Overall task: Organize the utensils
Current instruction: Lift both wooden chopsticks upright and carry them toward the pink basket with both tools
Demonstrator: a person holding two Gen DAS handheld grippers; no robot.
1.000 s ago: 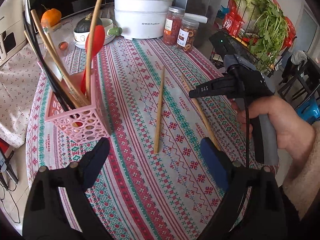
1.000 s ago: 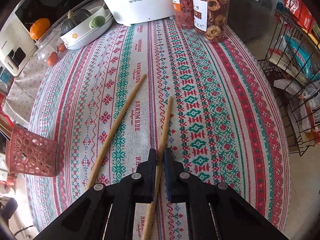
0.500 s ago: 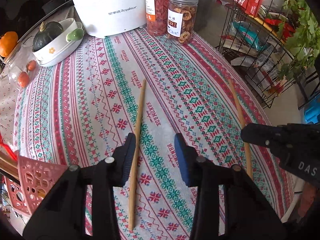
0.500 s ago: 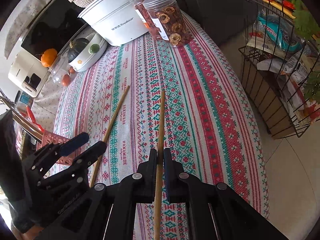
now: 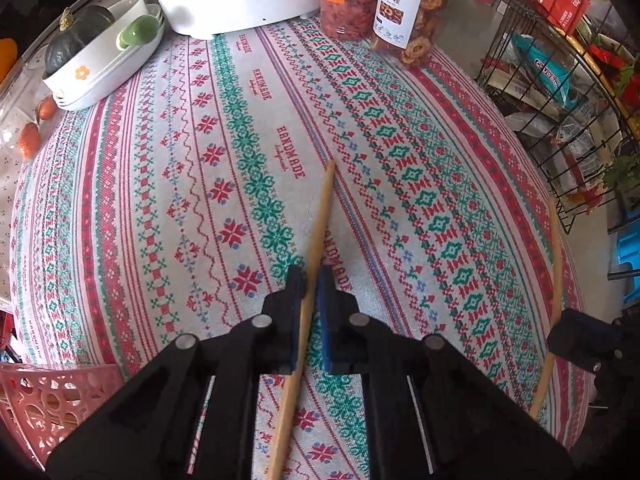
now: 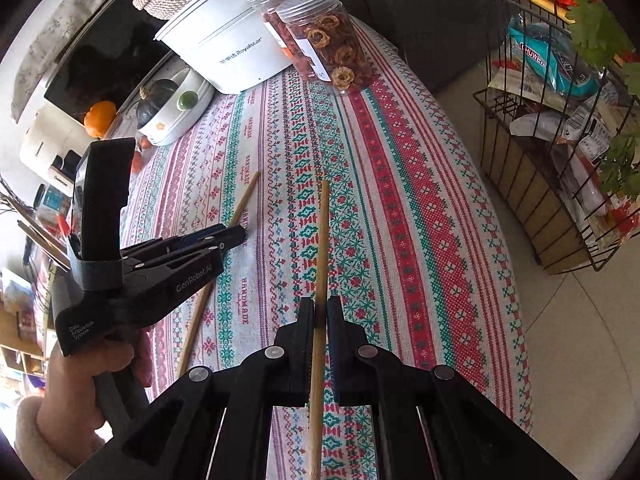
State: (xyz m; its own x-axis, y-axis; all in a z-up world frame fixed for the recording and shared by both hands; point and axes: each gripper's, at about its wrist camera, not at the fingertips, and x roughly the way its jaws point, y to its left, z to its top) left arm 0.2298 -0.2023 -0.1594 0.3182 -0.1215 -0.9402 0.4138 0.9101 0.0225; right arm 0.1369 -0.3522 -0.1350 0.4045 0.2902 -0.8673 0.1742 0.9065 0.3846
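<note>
We see two long wooden chopsticks, plain, pale tan and round. One chopstick [image 5: 316, 240] lies on the tablecloth [image 5: 160, 200] and runs straight down between the fingers of the left claw [image 5: 310, 280], whose blue-lined jaws are closed against it from both sides. The other chopstick [image 6: 320, 272] is clamped in the right claw [image 6: 319, 312], its jaws pressed together on the shaft, the far tip pointing toward the back of the table. From this view it looks raised off the cloth, though we cannot tell how far.

Seen from the right wrist, the left hand [image 6: 80, 384] grips its tool from below, wrapped in a fuzzy cream sleeve, with the tool angled down and forward so its tip meets the lying chopstick. In the left wrist view the right claw shows only as a black tip at the right edge, with its chopstick curving up from it.

The lower ends of both chopsticks run out of frame under the claws. A pink perforated basket [image 5: 44, 400] is cut off at the bottom left corner, its contents hard to make out.

Further back stand a white pot [image 6: 228, 52], two jars [image 5: 404, 8] of dried fruit, and a white dish [image 5: 100, 68] holding a dark green squash. A wire rack [image 6: 560, 184] of packets stands to the right of the table.
</note>
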